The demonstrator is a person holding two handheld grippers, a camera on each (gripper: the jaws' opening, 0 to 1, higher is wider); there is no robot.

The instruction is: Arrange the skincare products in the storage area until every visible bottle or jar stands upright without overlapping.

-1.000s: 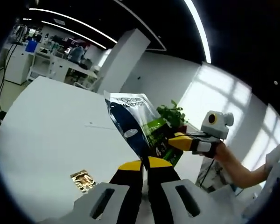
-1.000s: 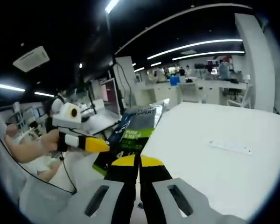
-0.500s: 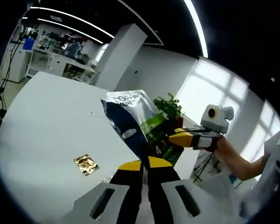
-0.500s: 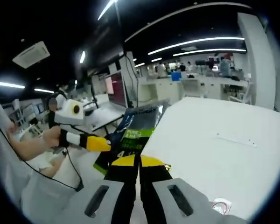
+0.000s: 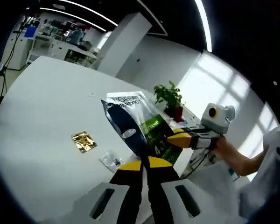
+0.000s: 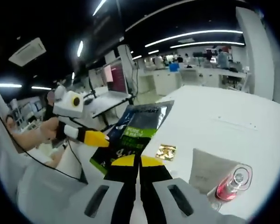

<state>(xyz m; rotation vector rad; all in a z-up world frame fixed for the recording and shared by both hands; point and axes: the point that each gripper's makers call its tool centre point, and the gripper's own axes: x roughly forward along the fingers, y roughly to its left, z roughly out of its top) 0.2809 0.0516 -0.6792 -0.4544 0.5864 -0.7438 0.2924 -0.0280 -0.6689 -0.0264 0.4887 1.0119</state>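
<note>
Both cameras have tipped down toward the desk (image 5: 46,116) since a second ago, so more of what lies on it has come into view, while the pouch (image 5: 137,126) is held between the two grippers as before. One dark blue and green pouch is there, lifted off the desk. The left gripper (image 5: 142,164) has its jaws closed on the pouch's lower edge, with the pouch rising straight ahead of them. The right gripper (image 6: 136,161) has its jaws pinched on the opposite edge of the same pouch.

In the left gripper view, one gold foil sachet (image 5: 83,141) lies flat on the desk to the left of the jaws, and one small clear packet (image 5: 111,161) lies just left of the jaw tips. In the right gripper view the gold sachet sits just right of the jaw tips; further right lies one grey pouch (image 6: 207,170) flat, with one red glass bottle (image 6: 232,185) lying on its side at its edge.
</note>
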